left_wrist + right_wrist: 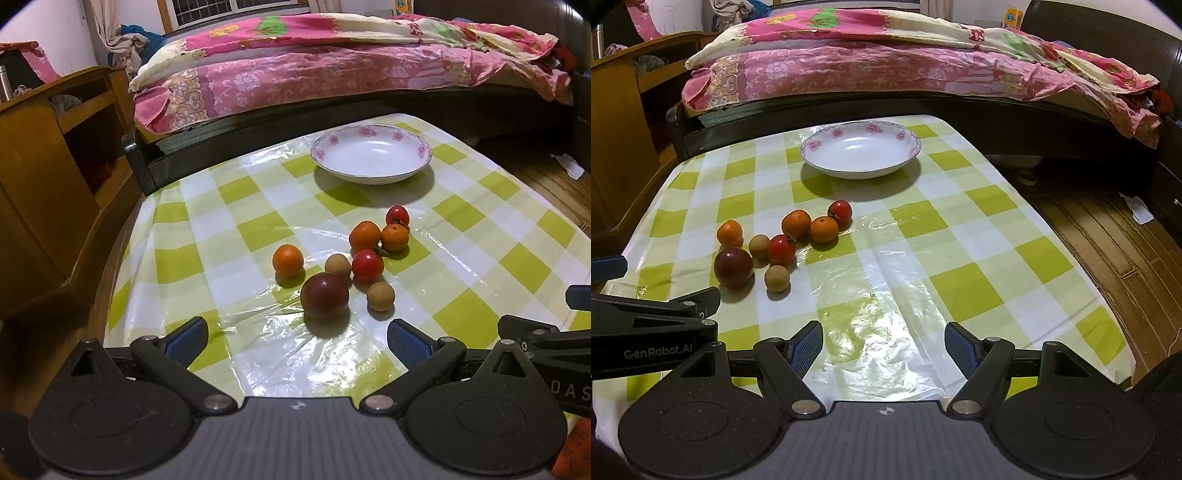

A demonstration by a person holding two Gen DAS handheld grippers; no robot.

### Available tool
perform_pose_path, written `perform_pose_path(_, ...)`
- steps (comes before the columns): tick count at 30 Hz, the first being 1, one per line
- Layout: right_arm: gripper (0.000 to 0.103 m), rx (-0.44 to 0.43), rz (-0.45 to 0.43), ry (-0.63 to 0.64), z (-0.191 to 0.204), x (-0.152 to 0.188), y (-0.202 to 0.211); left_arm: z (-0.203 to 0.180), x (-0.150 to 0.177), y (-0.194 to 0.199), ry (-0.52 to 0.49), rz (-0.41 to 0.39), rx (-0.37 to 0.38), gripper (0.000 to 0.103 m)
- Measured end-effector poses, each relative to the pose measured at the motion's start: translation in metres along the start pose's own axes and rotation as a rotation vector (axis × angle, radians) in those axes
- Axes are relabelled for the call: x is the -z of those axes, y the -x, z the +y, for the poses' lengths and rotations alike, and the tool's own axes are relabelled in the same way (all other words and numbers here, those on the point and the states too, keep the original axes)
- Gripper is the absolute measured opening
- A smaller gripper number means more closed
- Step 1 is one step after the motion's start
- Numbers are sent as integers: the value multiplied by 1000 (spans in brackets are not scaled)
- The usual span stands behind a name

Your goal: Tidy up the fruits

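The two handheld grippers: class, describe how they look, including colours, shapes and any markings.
Both the left gripper and the right gripper have black angular linkage arms with silver pivot pins, round black discs, a ribbed grey body and blue textured pads. White lettering reading "GenRobot.AI" marks the left one's side.
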State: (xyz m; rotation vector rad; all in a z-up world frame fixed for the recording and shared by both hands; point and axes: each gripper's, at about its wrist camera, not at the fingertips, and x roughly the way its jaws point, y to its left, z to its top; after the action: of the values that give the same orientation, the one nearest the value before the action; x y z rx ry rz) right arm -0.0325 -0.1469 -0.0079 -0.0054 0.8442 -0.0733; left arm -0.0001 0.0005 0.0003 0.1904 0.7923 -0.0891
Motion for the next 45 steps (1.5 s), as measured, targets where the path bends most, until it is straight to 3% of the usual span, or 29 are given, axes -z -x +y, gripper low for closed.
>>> perform_pose_path(45, 67, 1, 4, 1, 3, 1, -1, -4, 1, -1, -20, -5, -15, 103)
